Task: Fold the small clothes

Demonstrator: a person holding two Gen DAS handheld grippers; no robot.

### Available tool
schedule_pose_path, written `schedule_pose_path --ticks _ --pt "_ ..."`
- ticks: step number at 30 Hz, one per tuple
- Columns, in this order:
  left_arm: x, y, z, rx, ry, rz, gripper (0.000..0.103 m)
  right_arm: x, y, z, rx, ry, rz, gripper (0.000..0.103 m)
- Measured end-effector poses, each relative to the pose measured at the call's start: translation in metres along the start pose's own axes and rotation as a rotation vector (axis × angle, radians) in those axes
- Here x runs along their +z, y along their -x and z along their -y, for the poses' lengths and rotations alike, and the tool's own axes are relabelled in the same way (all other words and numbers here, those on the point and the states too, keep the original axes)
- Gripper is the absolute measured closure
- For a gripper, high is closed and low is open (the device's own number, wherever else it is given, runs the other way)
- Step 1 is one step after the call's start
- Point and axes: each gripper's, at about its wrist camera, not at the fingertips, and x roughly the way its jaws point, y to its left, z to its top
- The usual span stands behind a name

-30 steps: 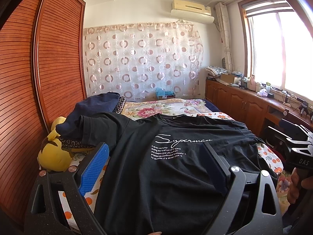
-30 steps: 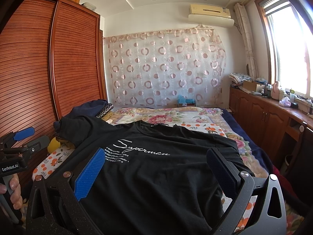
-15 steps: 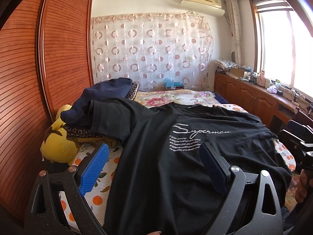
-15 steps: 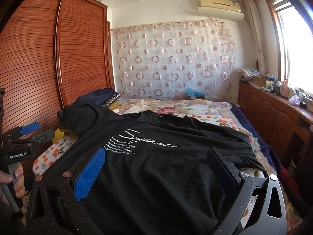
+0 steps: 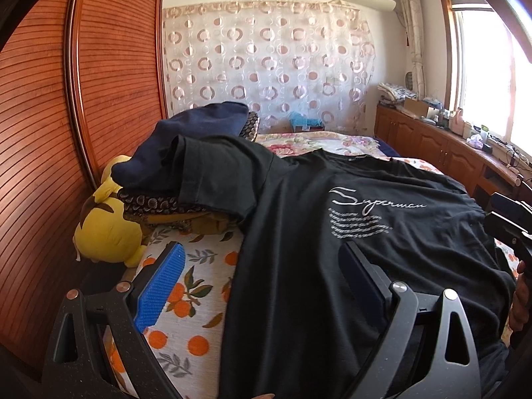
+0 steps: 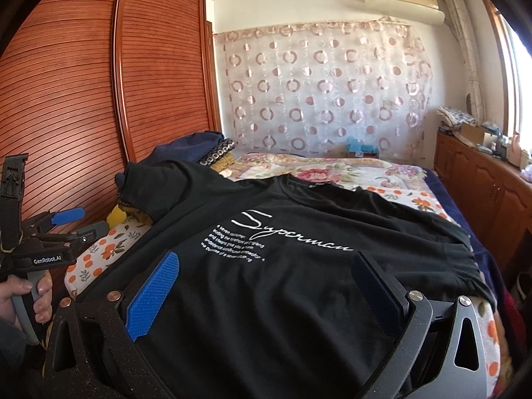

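A black T-shirt [image 5: 316,249] with white "Superman" print lies spread face up on the bed; it also shows in the right wrist view [image 6: 282,282]. Its left sleeve [image 5: 212,179] drapes over a pile of clothes. My left gripper [image 5: 262,266] is open and empty, above the shirt's lower left edge, its left pad over the bedsheet. My right gripper [image 6: 266,272] is open and empty above the shirt's lower middle. The left gripper also shows at the left edge of the right wrist view [image 6: 50,232], and the right gripper's body at the right edge of the left wrist view [image 5: 512,219].
A bedsheet with oranges [image 5: 186,299] covers the bed. A pile of dark clothes [image 5: 199,133] and a yellow plush toy [image 5: 106,232] sit at the left by the wooden wardrobe [image 5: 66,133]. A wooden cabinet [image 5: 449,153] runs under the window at the right.
My left gripper has swung to the left, from over the shirt's middle to its left edge. My right gripper has shifted slightly left and lower. Both stayed open.
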Motion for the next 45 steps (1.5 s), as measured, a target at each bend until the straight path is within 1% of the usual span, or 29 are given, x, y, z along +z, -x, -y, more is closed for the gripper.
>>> schedule_pose_path --ticks 8,9,11,15,17,19,21,24,27,29,30,32,35,39,41,43,45 --pt "0.007 -0.024 -0.033 -0.016 0.025 -0.026 0.009 -0.004 -0.014 0.006 0.048 0.012 -0.055 0.000" --pt "0.009 -0.028 -0.038 -0.026 0.034 -0.030 0.011 -0.003 -0.015 0.007 0.052 0.013 -0.062 0.000" --pt "0.014 -0.037 -0.047 -0.039 0.043 -0.042 0.021 -0.003 -0.018 0.008 0.062 0.020 -0.075 0.000" --pt "0.027 -0.056 -0.062 -0.066 0.091 -0.051 0.030 -0.003 -0.022 0.009 0.072 0.041 -0.105 0.000" --pt "0.031 -0.065 -0.068 -0.068 0.106 -0.059 0.040 0.000 -0.028 0.010 0.074 0.050 -0.126 0.000" --pt "0.034 -0.075 -0.070 -0.064 0.108 -0.074 0.044 0.004 -0.032 0.009 0.085 0.052 -0.145 0.000" --pt "0.035 -0.086 -0.071 -0.080 0.113 -0.094 0.047 0.010 -0.035 0.009 0.100 0.057 -0.158 0.000" --pt "0.035 -0.099 -0.075 -0.075 0.121 -0.123 0.048 0.017 -0.037 0.004 0.110 0.071 -0.162 0.000" --pt "0.035 -0.102 -0.073 -0.088 0.115 -0.127 0.049 0.019 -0.039 -0.001 0.118 0.085 -0.160 0.000" --pt "0.037 -0.097 -0.070 -0.109 0.104 -0.100 0.070 0.019 -0.036 -0.002 0.128 0.087 -0.158 0.000" --pt "0.038 -0.094 -0.068 -0.108 0.094 -0.089 0.072 0.018 -0.034 -0.002 0.131 0.088 -0.158 0.000" --pt "0.044 -0.091 -0.065 -0.104 0.082 -0.074 0.085 0.015 -0.034 -0.001 0.131 0.091 -0.157 0.000" --pt "0.052 -0.093 -0.056 -0.127 0.053 -0.087 0.093 0.013 -0.035 0.001 0.127 0.088 -0.155 0.000" --pt "0.064 -0.094 -0.034 -0.183 0.010 -0.087 0.094 0.016 -0.039 0.003 0.112 0.077 -0.148 0.000" --pt "0.070 -0.091 -0.017 -0.237 -0.011 -0.092 0.094 0.017 -0.036 0.009 0.101 0.063 -0.139 0.000" --pt "0.073 -0.088 0.001 -0.285 -0.044 -0.119 0.094 0.020 -0.036 0.014 0.087 0.050 -0.131 0.000" --pt "0.074 -0.081 0.014 -0.282 -0.067 -0.130 0.091 0.022 -0.033 0.023 0.070 0.028 -0.122 0.000"
